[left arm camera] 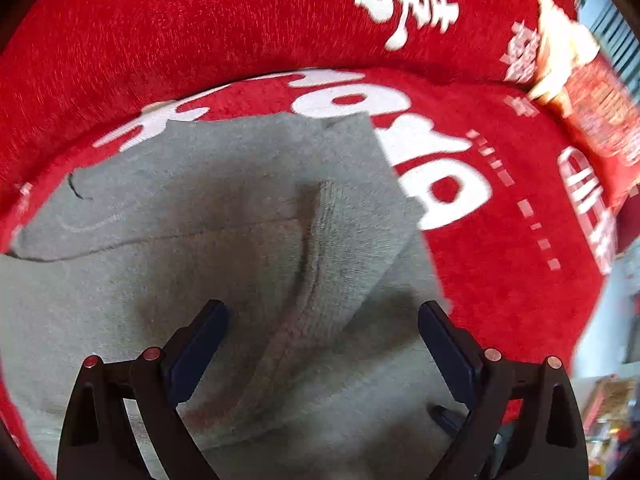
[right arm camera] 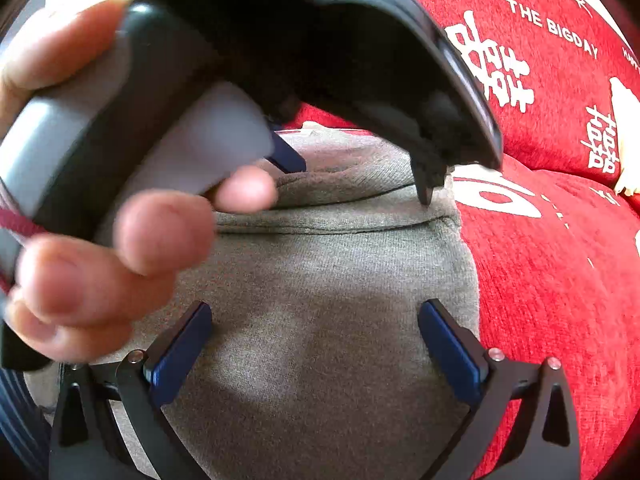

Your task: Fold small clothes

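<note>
A small grey knit garment (left arm camera: 224, 208) lies on a red sofa seat (left arm camera: 500, 248), with a ribbed cuffed part (left arm camera: 332, 264) folded over its middle. My left gripper (left arm camera: 324, 320) is open just above the cuff, holding nothing. In the right wrist view the same grey garment (right arm camera: 320, 304) fills the lower middle, with a folded edge (right arm camera: 332, 220) across it. My right gripper (right arm camera: 316, 328) is open just above the cloth, holding nothing. The left gripper's body (right arm camera: 248, 52) and the hand holding it (right arm camera: 108, 248) block the upper left of that view.
The red sofa backrest (left arm camera: 200, 32) with white printed characters rises behind the garment. A red and cream cushion (left arm camera: 580, 88) sits at the far right. The sofa cover with "THE BIGDAY" lettering (right arm camera: 552, 28) lies to the right.
</note>
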